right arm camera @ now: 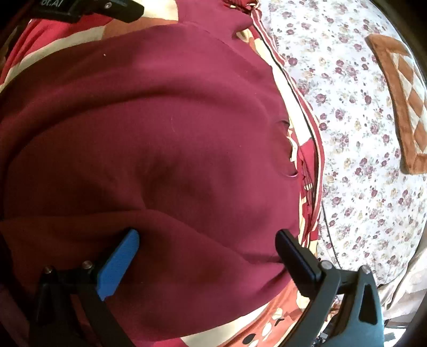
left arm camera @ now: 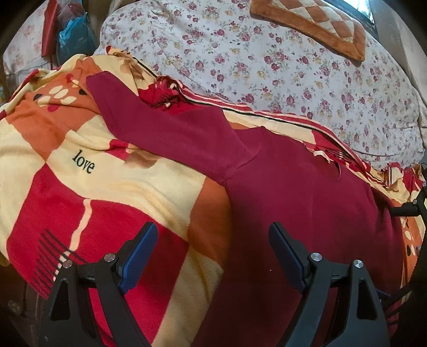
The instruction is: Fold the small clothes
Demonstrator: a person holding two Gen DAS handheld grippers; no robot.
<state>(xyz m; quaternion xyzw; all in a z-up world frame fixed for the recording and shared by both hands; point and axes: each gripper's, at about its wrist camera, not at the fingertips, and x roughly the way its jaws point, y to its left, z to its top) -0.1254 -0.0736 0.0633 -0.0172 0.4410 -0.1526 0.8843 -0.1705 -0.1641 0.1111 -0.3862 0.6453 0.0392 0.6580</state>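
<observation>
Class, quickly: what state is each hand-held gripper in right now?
Left hand-held gripper: open, holding nothing, over the maroon garment.
Right hand-held gripper: open, holding nothing, over the same garment.

Maroon garment point(left arm camera: 293, 173), red-cream-orange blanket point(left arm camera: 106, 186)

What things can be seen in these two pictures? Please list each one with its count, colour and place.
dark red long-sleeved fabric garment: one, maroon, spread on the blanket, one sleeve lying out flat.
fleece blanket with "love" print: one, red, orange and cream, under the garment.
floral cotton sheet: one, white with purple flowers, beyond the blanket.
brown diamond-patterned plush mat: one, brown and cream, on the floral sheet.
blue plastic bag: one, blue, far left background.
left gripper: one, black with blue pads, open, over the garment's edge.
right gripper: one, black with blue pads, open, over the garment.
</observation>
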